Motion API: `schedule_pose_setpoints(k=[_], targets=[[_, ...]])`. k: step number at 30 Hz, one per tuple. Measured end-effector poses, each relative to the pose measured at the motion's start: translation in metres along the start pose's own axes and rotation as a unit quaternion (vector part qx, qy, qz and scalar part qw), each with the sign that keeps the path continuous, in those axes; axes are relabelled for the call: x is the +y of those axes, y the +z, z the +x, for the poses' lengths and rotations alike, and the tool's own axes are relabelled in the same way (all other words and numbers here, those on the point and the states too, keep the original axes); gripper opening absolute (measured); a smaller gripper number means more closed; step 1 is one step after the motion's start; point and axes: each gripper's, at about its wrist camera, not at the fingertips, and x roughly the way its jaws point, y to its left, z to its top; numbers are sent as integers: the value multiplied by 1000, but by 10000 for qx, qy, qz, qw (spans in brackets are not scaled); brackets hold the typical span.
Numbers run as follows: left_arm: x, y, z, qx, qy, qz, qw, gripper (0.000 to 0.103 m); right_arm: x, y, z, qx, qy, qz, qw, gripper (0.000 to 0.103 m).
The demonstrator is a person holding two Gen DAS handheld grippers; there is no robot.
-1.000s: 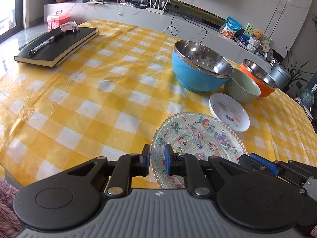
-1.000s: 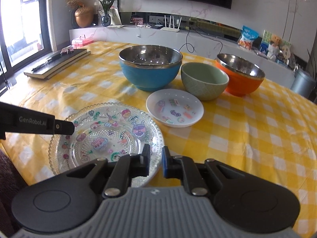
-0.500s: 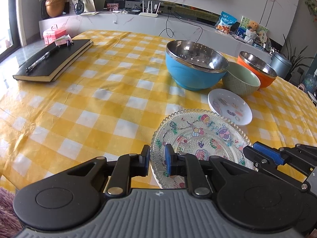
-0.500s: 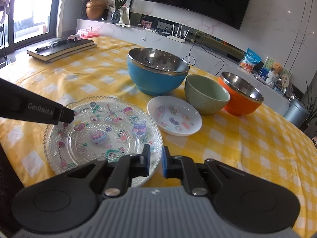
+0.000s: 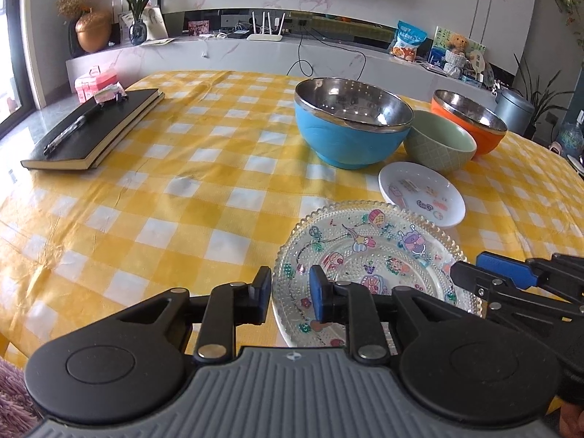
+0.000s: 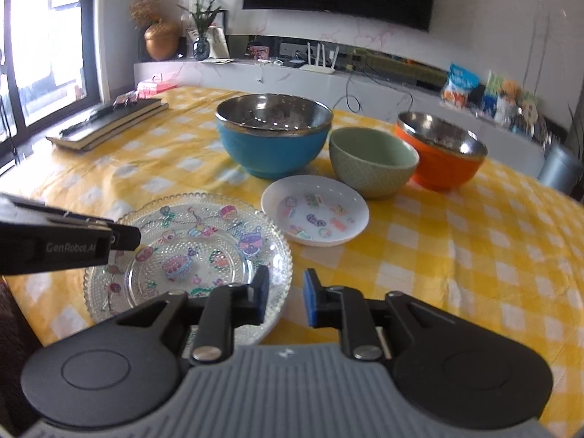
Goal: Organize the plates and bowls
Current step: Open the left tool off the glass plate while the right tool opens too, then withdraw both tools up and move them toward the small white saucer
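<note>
Both the left gripper (image 5: 290, 294) and right gripper (image 6: 285, 297), jaws just parting and empty, flank the glass plate (image 5: 368, 255) at lower centre, apparently starting a pickup; next each must straddle its rim and close.

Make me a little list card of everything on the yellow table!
plates: glass plate nearest, small white plate beside it
bowls: blue bowl, green bowl, orange bowl in a row
far corner: black notebook, pen on top
left gripper: open, jaws just opening, nothing held
right gripper: same
</note>
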Motion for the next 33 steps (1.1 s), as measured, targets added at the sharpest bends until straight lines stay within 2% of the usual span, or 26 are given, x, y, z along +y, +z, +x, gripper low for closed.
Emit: schedule_pose_setpoints(k=[5,8,11,16,19,27,33], targets=[[16,1,-10,-31,-213,-503,9985,29,-22,-2,-2,181,409,889,9950,26],[25,3,-16,-166,-274,-780,9964,29,-31,-3,-1,232,637,1317,9890,21],[26,13,-20,-201,-379,-857,9954,29,-37,1,1,195,729,1542,9852,20],[9,41,-22,-146,-911,-777,9927,29,-56,10,7,146,620,1911,9795,21],[-9,57,-11,-51,-1098,-613,9920,29,-65,16,13,117,544,2145,9751,21],[-40,74,44,197,-1102,-301,9933,29,-81,29,30,57,270,2269,9735,21],[-38,77,69,315,-1147,-557,9913,29,-90,31,50,155,205,2412,9701,21]])
